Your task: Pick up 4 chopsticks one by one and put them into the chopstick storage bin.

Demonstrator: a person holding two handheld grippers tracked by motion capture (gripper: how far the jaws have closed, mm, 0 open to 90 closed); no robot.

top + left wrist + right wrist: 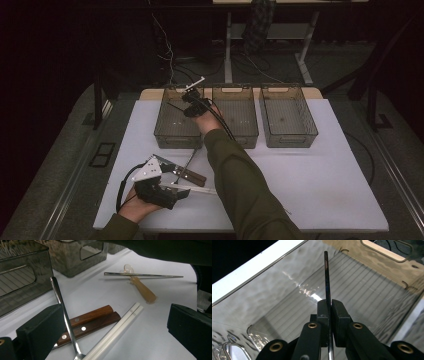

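Note:
My right gripper (330, 302) is shut on a thin dark metal stick (326, 277) that points down into the left smoky bin (367, 292). In the high view that gripper (192, 100) hangs over the left bin (167, 135). My left gripper (177, 182) stands open low over a pile of cutlery near the table's front left. Between its jaws (115, 312) lie two wooden-handled knives (92, 320), a pair of white chopsticks (120, 325) and a metal utensil handle (62, 307). Farther off lie an amber plastic spoon (142, 290) and a metal chopstick (142, 275).
Three smoky plastic bins stand in a row at the back of the white table (310, 180): left, middle (240, 112) and right (287, 137). The person's right forearm (235, 170) stretches across the table's middle. Cables and table legs lie on the floor beyond.

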